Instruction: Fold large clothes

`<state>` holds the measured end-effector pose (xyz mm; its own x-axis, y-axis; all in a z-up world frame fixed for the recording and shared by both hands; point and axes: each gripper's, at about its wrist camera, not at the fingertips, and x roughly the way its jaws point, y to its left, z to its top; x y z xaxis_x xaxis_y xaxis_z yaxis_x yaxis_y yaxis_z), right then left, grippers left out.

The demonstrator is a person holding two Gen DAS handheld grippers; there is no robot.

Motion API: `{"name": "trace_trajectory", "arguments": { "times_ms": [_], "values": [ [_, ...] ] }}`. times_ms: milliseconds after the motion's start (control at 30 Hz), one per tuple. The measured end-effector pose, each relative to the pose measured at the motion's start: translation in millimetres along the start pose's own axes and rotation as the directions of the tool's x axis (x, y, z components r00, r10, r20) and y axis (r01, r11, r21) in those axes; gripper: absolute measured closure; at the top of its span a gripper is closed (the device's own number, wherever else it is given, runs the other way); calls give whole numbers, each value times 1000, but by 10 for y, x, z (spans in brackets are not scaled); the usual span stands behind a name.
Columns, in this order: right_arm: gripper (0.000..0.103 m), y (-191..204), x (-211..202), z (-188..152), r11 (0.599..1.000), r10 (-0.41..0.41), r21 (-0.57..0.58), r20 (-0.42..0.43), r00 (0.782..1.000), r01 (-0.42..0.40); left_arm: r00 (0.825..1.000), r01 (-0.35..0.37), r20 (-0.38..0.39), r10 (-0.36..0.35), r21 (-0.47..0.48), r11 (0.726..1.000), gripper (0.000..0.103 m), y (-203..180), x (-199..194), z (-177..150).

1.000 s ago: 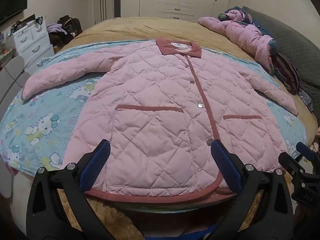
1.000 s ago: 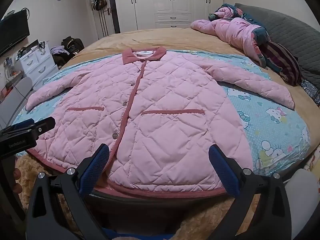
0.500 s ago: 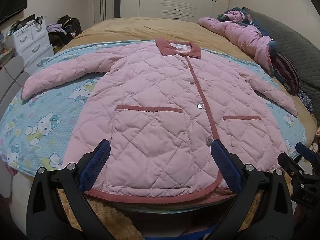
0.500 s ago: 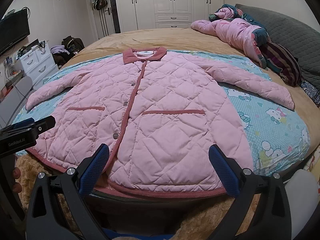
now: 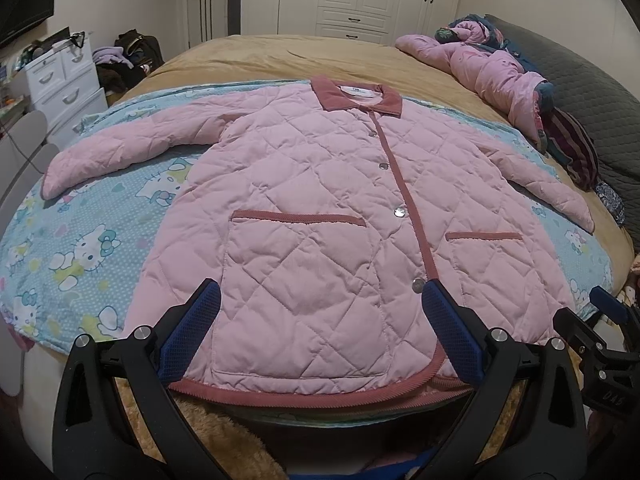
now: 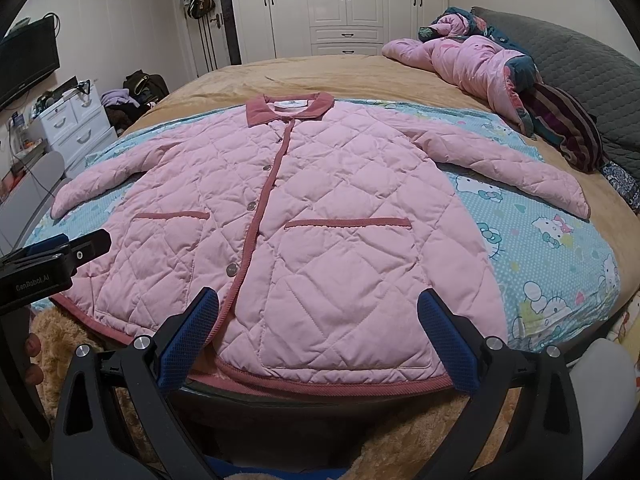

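A pink quilted jacket [image 5: 312, 208] with a darker pink collar and trim lies flat, front up and buttoned, both sleeves spread out, on a blue cartoon-print sheet [image 5: 80, 240] on the bed. It also shows in the right wrist view [image 6: 320, 216]. My left gripper [image 5: 320, 300] is open and empty, held just short of the jacket's hem. My right gripper [image 6: 318, 300] is open and empty, also just before the hem. The right gripper shows at the right edge of the left wrist view [image 5: 600, 320]; the left gripper shows at the left edge of the right wrist view [image 6: 52, 256].
A bundled pink quilt [image 6: 472, 64] and striped clothes [image 6: 568, 128] lie at the bed's far right by a grey headboard [image 6: 580, 64]. White drawers [image 6: 76, 120] stand left. White wardrobes [image 6: 344, 4] line the back wall. A furry tan blanket [image 5: 224, 436] hangs at the near edge.
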<state>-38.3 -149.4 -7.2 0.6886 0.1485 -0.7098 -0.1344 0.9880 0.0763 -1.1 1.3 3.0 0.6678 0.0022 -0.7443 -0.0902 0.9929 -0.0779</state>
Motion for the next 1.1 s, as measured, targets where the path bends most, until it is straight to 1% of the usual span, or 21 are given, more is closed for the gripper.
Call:
{"name": "trace_trajectory", "arguments": {
  "times_ms": [833, 1000, 1100],
  "values": [
    [4, 0, 44, 11, 1000, -2, 3, -8, 1000, 2, 1000, 11, -8, -11, 5, 1000, 9, -32, 90, 16],
    [4, -29, 100, 49, 1000, -9, 11, -12, 1000, 9, 1000, 7, -7, -7, 10, 1000, 9, -40, 109, 31],
    [4, -44, 139, 92, 1000, -12, 13, -13, 1000, 12, 1000, 20, -4, -20, 6, 1000, 9, -43, 136, 74]
  ]
}}
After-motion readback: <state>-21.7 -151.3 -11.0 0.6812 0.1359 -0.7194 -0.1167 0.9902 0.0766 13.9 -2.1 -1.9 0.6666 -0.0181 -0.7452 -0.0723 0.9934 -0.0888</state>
